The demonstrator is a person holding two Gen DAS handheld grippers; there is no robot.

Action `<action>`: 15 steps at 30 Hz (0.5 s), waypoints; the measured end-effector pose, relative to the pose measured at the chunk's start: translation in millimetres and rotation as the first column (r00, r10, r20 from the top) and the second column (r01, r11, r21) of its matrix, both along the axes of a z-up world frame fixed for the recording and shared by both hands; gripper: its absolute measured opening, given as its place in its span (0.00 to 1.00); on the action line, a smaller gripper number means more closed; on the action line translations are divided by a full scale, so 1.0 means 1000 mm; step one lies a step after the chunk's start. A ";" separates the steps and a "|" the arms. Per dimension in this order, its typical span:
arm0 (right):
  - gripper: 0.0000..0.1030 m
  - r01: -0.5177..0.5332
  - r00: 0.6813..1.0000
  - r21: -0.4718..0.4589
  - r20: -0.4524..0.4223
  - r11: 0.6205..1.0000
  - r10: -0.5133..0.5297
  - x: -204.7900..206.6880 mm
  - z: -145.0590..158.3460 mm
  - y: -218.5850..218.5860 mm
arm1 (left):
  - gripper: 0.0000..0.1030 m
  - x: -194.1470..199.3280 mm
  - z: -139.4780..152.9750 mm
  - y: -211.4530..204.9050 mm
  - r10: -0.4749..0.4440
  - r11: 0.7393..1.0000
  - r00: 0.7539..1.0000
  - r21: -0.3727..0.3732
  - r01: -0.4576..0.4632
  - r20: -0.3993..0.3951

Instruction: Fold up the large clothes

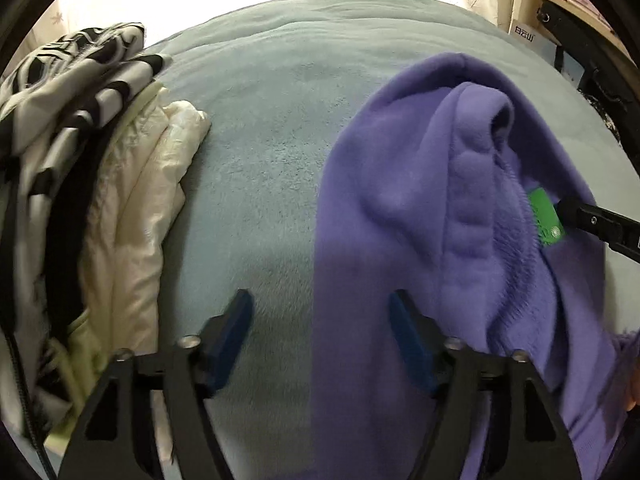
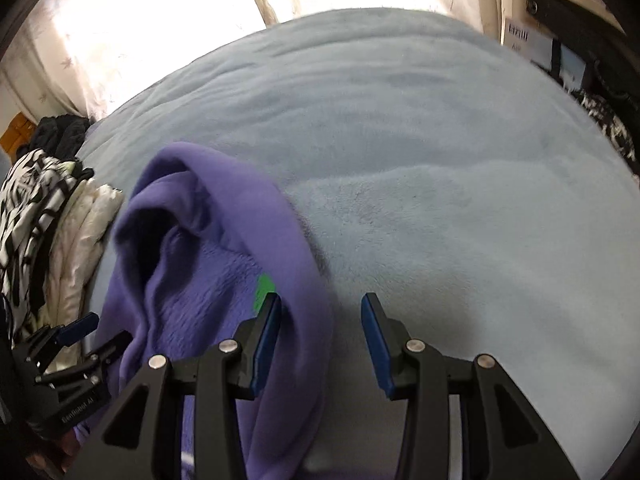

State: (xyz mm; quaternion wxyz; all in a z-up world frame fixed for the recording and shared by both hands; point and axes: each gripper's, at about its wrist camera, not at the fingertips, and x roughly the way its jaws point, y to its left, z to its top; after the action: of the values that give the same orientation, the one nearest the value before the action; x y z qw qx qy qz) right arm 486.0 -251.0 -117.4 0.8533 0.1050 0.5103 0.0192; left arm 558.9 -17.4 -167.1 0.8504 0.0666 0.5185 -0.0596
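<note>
A purple fleece garment (image 1: 420,208) lies crumpled on the light blue blanket (image 1: 272,128), with a green label (image 1: 546,216) showing in its neck. My left gripper (image 1: 320,320) stands open over the garment's left edge: one finger is above the blanket, the other above the fleece, and neither presses the cloth. In the right wrist view the garment (image 2: 192,264) lies to the left and its hem runs between the jaws of my right gripper (image 2: 320,336), which is open, its right pad clear of the cloth. The left gripper (image 2: 100,334) shows at the lower left.
A pile of clothes lies along the bed's left side: a black-and-white patterned garment (image 1: 60,92) on a cream padded jacket (image 1: 132,216). Pale curtains (image 2: 120,20) hang behind the bed, and a shelf with boxes (image 2: 532,40) stands at the far right.
</note>
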 end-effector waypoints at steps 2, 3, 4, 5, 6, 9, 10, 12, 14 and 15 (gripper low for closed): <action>0.40 0.007 1.000 -0.007 0.013 1.000 -0.007 0.001 -0.005 0.000 | 0.73 0.007 -0.009 0.004 0.025 0.999 0.999 -0.040 -0.027 -0.035; 0.34 0.007 1.000 -0.004 0.023 1.000 -0.006 0.001 -0.005 0.000 | 0.73 0.009 -0.012 0.008 0.043 0.997 0.998 -0.069 -0.046 -0.046; 0.23 0.004 1.000 0.009 0.030 1.000 -0.004 0.000 -0.006 0.000 | 0.73 0.011 -0.014 0.011 0.055 0.994 0.997 -0.091 -0.060 -0.052; 0.17 0.001 1.000 0.023 0.024 1.000 -0.001 0.000 -0.008 0.000 | 0.73 0.013 -0.016 0.016 0.074 0.988 0.995 -0.132 -0.082 -0.064; 0.13 0.004 1.000 0.021 0.023 1.000 -0.004 0.001 -0.009 0.000 | 0.73 0.014 -0.017 0.019 0.084 0.983 0.994 -0.155 -0.094 -0.073; 0.06 -0.004 0.999 0.014 0.043 1.000 0.003 -0.002 -0.004 0.003 | 0.09 0.012 -0.011 0.021 0.049 0.974 0.996 -0.216 -0.065 -0.076; 0.06 -0.006 0.999 0.008 0.053 1.000 0.005 -0.005 0.000 0.004 | 0.04 0.010 -0.007 0.020 0.049 0.974 0.995 -0.218 -0.065 -0.082; 0.06 -0.006 0.997 0.007 0.078 1.000 0.006 -0.012 0.011 0.005 | 0.03 -0.001 0.007 0.015 0.070 0.987 0.997 -0.143 -0.072 -0.019; 0.06 -0.011 0.994 0.011 0.106 1.000 0.010 -0.021 0.024 0.006 | 0.03 -0.020 0.025 0.007 0.052 0.995 0.997 -0.085 -0.047 0.055; 0.06 -0.015 0.992 0.016 0.123 1.000 0.013 -0.029 0.033 0.005 | 0.03 -0.029 0.035 0.006 0.047 0.996 0.996 -0.077 -0.041 0.079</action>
State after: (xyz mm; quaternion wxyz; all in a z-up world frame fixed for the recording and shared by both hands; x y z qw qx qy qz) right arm 457.1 -245.6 -84.7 0.8820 0.1073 0.4574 0.0361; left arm 529.6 -11.0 -132.1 0.8736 0.0253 0.4826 -0.0576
